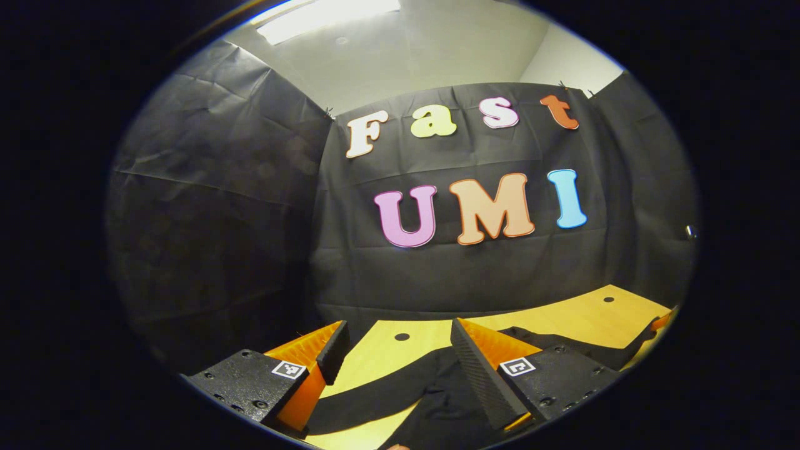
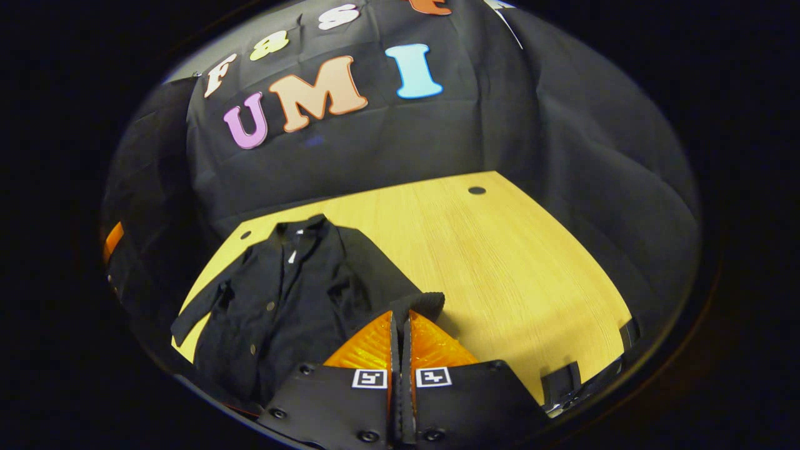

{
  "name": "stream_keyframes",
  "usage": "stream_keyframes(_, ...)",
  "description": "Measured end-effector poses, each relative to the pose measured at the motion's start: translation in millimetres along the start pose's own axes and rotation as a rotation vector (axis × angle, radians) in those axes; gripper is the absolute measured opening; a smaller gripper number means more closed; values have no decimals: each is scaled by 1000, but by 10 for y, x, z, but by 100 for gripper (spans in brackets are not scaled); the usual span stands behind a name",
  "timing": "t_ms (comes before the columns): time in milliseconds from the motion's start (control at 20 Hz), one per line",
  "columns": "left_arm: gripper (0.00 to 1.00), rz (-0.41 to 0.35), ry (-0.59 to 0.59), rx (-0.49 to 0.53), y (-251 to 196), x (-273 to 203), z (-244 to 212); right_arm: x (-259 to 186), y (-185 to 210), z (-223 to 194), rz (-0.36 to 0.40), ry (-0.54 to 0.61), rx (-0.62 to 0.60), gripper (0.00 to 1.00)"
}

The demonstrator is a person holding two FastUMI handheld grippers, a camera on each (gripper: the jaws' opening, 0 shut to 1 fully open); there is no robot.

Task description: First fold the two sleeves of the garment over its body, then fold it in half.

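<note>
A yellow wooden table (image 2: 500,262) carries a black garment (image 2: 287,294) spread out flat.

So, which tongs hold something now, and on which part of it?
The right tongs are shut on the cuff end of the jacket sleeve. The left tongs are open, holding nothing.

Left gripper view: low, near-level, faces booth wall. Right gripper view: higher, tilted down. Shared: wooden table (image 1: 581,319) (image 2: 500,262), black jacket (image 1: 437,387) (image 2: 294,294).

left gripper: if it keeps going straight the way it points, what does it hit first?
Probably the black garment on the wooden table. The left gripper is open and aimed low over the table, with the cloth lying between its fingers just ahead. Beyond that stands the booth wall. Depth is hard to judge here.
</note>
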State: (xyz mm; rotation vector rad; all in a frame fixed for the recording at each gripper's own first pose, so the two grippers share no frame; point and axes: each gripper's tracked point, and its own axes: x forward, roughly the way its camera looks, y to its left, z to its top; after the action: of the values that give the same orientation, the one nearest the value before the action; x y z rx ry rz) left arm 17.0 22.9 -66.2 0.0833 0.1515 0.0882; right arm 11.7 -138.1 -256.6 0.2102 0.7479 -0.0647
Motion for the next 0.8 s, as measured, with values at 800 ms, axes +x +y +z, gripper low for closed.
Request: stream_keyframes(800, 99, 80, 52, -40, 1108, -28, -386, 544, 2025, 912, 198, -141, -131, 5)
